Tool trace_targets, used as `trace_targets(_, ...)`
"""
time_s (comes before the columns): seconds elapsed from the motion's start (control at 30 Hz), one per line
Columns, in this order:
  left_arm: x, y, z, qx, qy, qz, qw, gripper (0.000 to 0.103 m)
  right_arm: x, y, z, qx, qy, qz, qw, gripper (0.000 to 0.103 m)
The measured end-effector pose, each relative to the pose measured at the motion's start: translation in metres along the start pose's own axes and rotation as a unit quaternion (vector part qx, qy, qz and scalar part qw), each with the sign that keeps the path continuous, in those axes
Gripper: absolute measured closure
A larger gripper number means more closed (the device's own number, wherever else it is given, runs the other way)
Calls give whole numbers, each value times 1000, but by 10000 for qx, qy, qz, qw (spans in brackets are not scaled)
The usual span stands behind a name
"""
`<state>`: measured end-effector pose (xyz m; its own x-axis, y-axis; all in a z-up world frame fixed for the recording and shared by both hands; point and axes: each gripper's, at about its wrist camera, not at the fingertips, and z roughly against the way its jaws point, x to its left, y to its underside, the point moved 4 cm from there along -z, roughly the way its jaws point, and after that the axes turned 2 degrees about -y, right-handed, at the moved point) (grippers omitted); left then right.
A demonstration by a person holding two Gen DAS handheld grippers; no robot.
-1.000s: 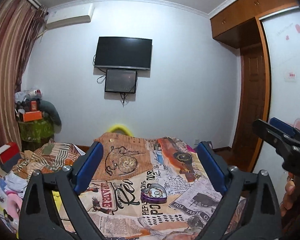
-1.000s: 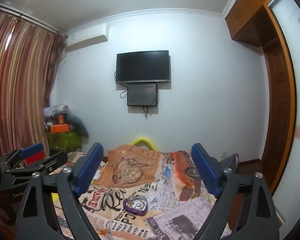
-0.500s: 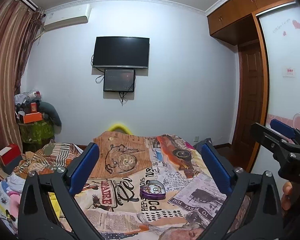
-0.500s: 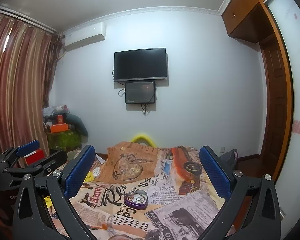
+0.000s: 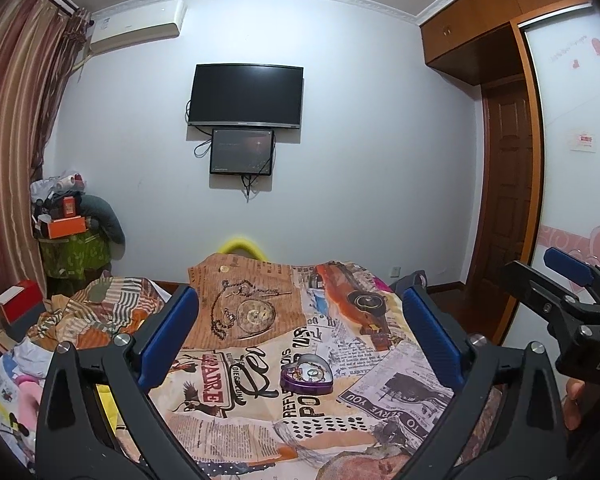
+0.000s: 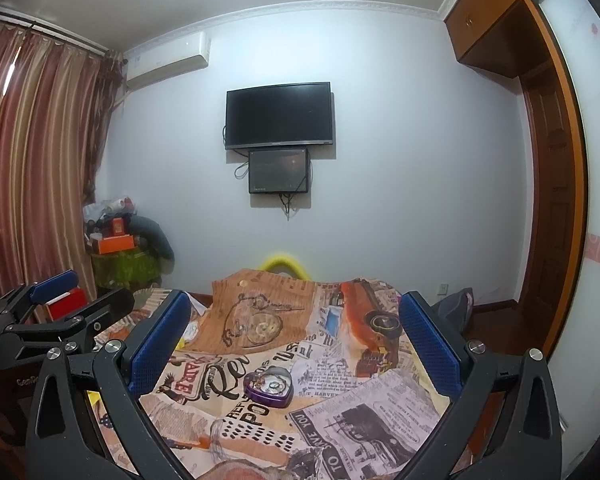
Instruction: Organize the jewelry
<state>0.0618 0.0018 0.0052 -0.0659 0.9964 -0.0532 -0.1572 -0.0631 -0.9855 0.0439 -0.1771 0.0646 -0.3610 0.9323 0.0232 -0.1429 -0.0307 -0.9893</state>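
As both hand-held grippers have widened and tipped lower over the bed (image 5: pixel 380 392), left hand-held gripper (image 5: pixel 300 334) and right hand-held gripper (image 6: pixel 296 338) gape empty, framing the open heart-shaped box (image 5: pixel 307 374) lying ahead; reaching seems next.

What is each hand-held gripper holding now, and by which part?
Nothing. The left hand-held gripper and the right hand-held gripper are both open and empty; the heart-shaped box lies untouched on the bed.

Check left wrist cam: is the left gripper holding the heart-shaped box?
No. The left gripper is open and empty, and the purple heart-shaped box lies on the printed bedspread.
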Motion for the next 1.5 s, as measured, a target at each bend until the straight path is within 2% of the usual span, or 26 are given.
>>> trace_targets(0.37,0,0,-3,35,-76,44,10000,1,-1,0,0,62,-24,-41,10000,0)
trace_targets(1.5,-5,7,-17,248,172,70,9995,1,-6,5,-9,263,-9,-123,9996,0)
